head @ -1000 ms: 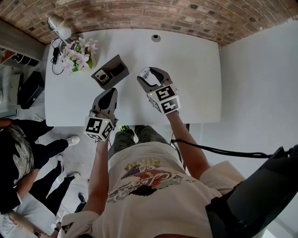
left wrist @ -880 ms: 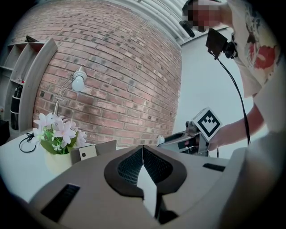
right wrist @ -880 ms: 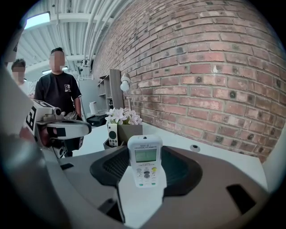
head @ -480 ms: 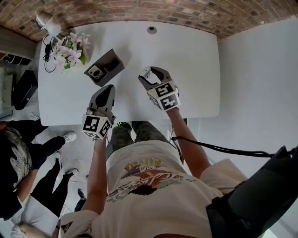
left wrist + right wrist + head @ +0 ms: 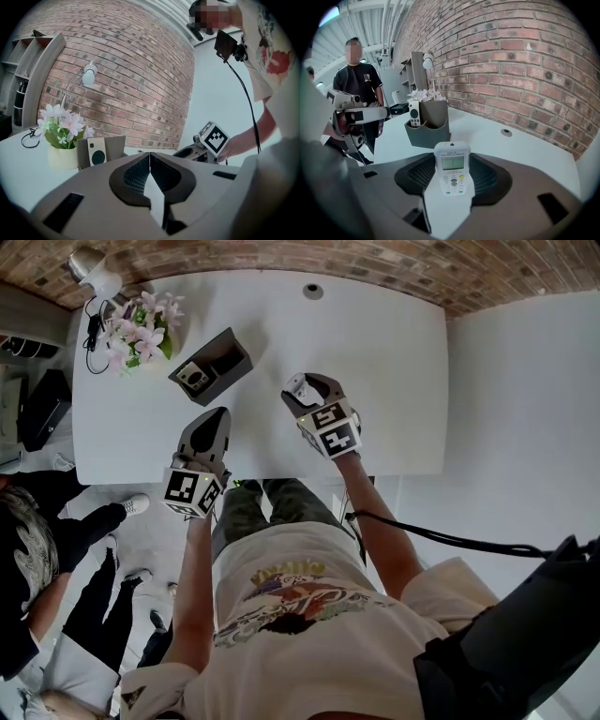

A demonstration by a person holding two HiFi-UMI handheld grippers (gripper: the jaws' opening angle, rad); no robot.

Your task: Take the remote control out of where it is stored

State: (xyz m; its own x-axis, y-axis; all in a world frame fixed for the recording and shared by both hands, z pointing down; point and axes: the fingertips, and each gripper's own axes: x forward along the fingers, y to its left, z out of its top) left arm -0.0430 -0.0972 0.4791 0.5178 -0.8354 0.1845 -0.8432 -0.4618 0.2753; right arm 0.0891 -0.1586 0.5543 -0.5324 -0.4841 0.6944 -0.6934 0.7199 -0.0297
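Note:
A white remote control [image 5: 452, 161] with a small screen stands upright between the jaws of my right gripper [image 5: 453, 180], which is shut on it. In the head view that gripper [image 5: 302, 396] hangs over the white table [image 5: 375, 352], right of a dark grey holder [image 5: 212, 366]. A second, slimmer remote [image 5: 414, 114] stands in the holder's left compartment [image 5: 427, 127]. My left gripper [image 5: 214, 420] is shut and empty near the table's front edge; its jaws [image 5: 150, 157] meet with nothing between them.
A pot of pink flowers [image 5: 141, 329] and a desk lamp [image 5: 89, 273] stand at the table's far left corner. A cable hole [image 5: 313, 291] lies near the brick wall. People [image 5: 37, 549] stand left of the table.
My right gripper has sunk toward the table with the white remote still in it. The left gripper has stayed where it was.

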